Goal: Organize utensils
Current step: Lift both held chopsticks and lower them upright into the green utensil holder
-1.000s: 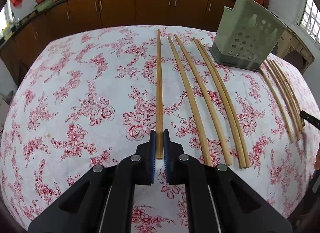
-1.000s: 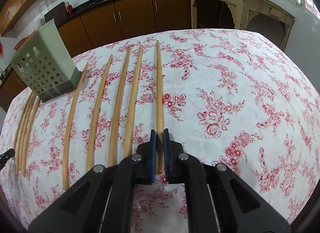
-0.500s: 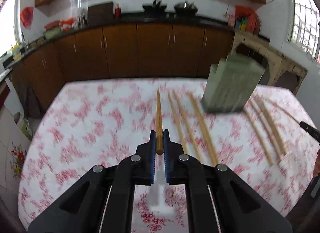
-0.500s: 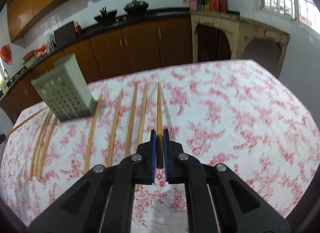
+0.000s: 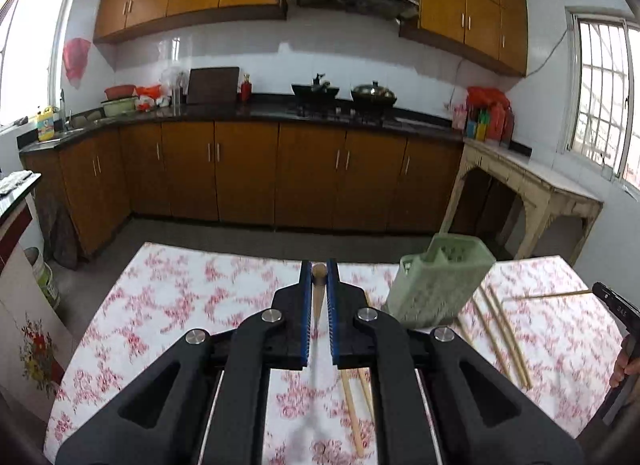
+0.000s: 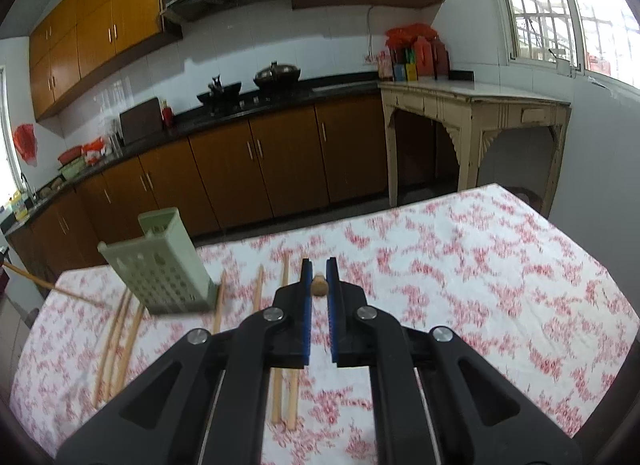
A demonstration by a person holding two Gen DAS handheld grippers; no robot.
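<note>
Wooden chopstick [image 5: 319, 285] pinched in left tongs [image 5: 319, 271]; right tongs [image 6: 319, 271] pinch second chopstick [image 6: 319, 285].

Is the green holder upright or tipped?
Upright: the holder stands on its base on the table, open top up; the fisheye makes it lean.

Green caddy [image 5: 438, 283] blocks right-front; tablecloth [image 5: 192, 297] left open.

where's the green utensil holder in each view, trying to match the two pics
Left wrist: the green utensil holder stands right of centre, just right of the left gripper.
Right wrist: it stands at left, left of the right gripper.
Shared landmark: the stove pots on the counter.
</note>
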